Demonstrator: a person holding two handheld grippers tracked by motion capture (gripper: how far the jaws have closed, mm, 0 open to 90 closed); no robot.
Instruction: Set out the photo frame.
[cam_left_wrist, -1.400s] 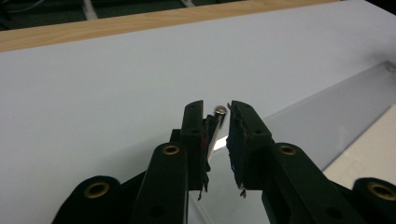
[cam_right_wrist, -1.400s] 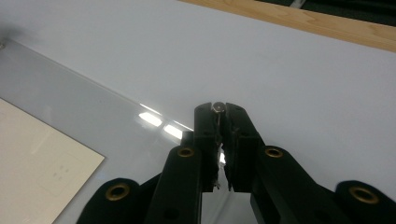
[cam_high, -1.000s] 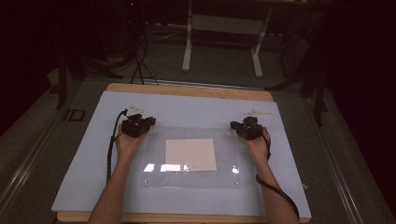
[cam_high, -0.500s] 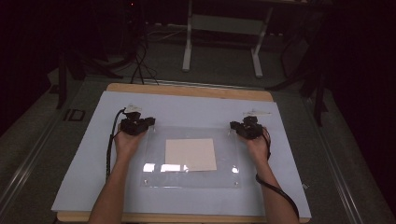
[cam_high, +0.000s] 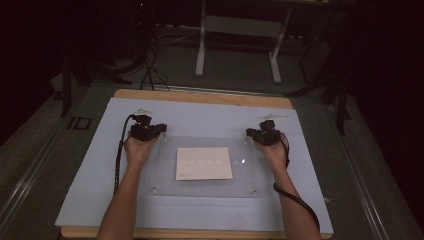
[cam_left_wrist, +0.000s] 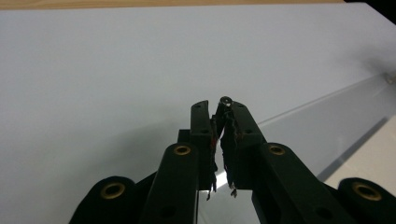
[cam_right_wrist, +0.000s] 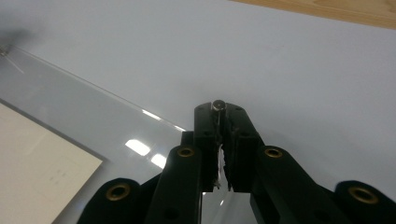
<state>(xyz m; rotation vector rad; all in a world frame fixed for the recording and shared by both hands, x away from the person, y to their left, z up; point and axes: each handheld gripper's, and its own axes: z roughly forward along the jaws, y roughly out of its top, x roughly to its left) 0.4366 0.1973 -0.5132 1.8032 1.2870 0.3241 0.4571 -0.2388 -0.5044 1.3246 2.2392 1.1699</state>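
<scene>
Two grippers sit at the far corners of a clear acrylic sheet (cam_high: 165, 172) that lies flat on the pale blue mat (cam_high: 90, 190), with a white paper card (cam_high: 204, 163) under its middle. At about ten o'clock from the card, the left gripper (cam_high: 159, 131) has its jaws nearly closed on a small metal corner post (cam_left_wrist: 226, 100) at the sheet's far left corner. At about two o'clock from the card, the right gripper (cam_high: 250, 133) is likewise pinched on the matching right corner post (cam_right_wrist: 218, 105), jaws all but together. The sheet's long axis runs nine to three o'clock, straight between the grippers, so each hand is nearest its own corner. Any lift, I judge, depends on both ends rising evenly toward twelve o'clock.
</scene>
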